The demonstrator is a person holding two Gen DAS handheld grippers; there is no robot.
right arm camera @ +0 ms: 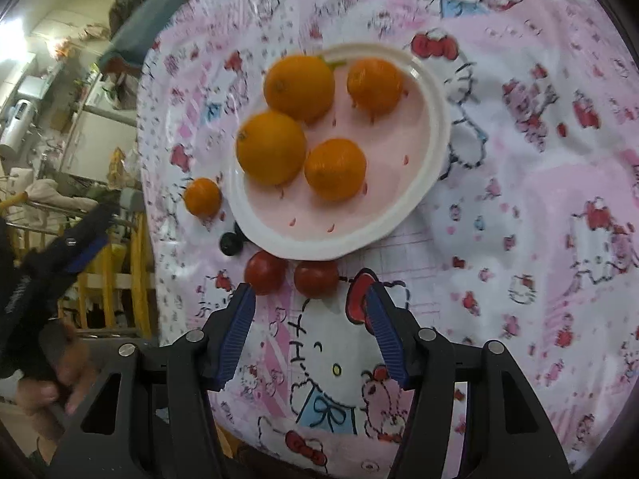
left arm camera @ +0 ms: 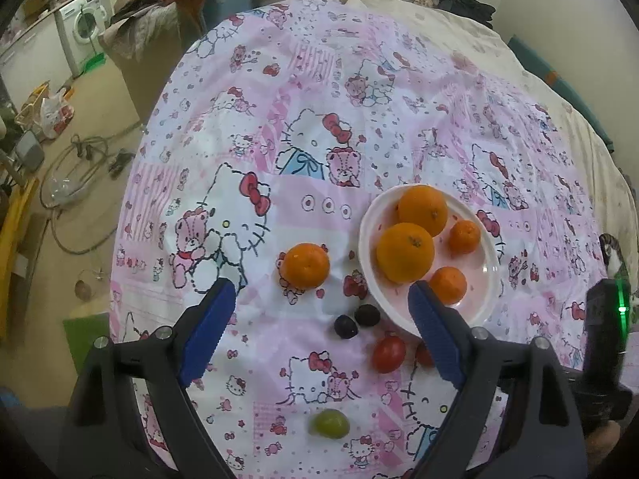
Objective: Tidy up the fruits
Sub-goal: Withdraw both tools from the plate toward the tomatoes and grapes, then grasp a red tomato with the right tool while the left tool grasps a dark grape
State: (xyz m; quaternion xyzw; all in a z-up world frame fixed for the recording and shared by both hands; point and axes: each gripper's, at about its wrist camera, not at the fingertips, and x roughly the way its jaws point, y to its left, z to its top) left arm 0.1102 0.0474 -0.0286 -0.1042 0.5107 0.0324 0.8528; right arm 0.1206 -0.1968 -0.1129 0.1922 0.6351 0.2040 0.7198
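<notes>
Right wrist view: right gripper (right arm camera: pixel 309 299) spread, empty, near 2 tomatoes (right arm camera: pixel 315 278) beside the plate (right arm camera: pixel 399 207) holding 4 oranges (right arm camera: pixel 335 169); left gripper (left arm camera: pixel 319 299) spread wide over the bed (left arm camera: pixel 319 80), empty.

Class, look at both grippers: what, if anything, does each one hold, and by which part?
Nothing is held. The left gripper and the right gripper are both open and empty above the cloth.

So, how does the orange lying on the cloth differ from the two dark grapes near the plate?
The orange is bright orange and much bigger; the dark grapes are nearly black and small. The orange lies alone, apart from the plate; the grapes sit close together beside its rim. All are round fruits lying on the cloth, not on the plate.
</notes>
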